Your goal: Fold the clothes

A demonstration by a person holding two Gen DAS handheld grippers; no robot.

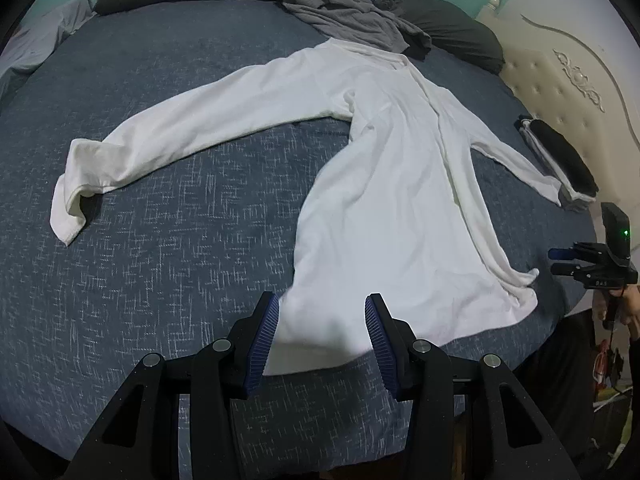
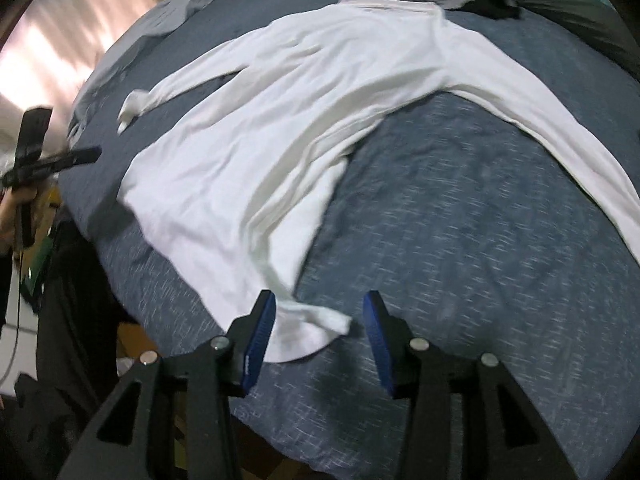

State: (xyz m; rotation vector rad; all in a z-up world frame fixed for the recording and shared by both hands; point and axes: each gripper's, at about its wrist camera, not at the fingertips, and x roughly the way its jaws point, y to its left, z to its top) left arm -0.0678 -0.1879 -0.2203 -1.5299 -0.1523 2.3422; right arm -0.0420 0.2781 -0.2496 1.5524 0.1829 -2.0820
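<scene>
A white long-sleeved shirt (image 1: 384, 184) lies spread on the blue bedspread (image 1: 160, 240), sleeves out to both sides, hem toward me. My left gripper (image 1: 322, 308) is open, its blue pads either side of the hem's left corner. In the right wrist view the same shirt (image 2: 260, 140) shows, and my right gripper (image 2: 319, 304) is open over the hem's right corner, which is bunched into a small fold. Each gripper appears in the other's view: the right gripper (image 1: 560, 262) at the bed's right edge, the left gripper (image 2: 86, 156) at the left edge.
A grey garment (image 1: 352, 16) and dark pillows (image 1: 452, 24) lie at the head of the bed. A folded dark and white stack (image 1: 560, 160) sits by the cream headboard (image 1: 568, 80). The bedspread's (image 2: 460, 240) near edge drops off just below the grippers. A hand (image 2: 12, 208) holds the left tool.
</scene>
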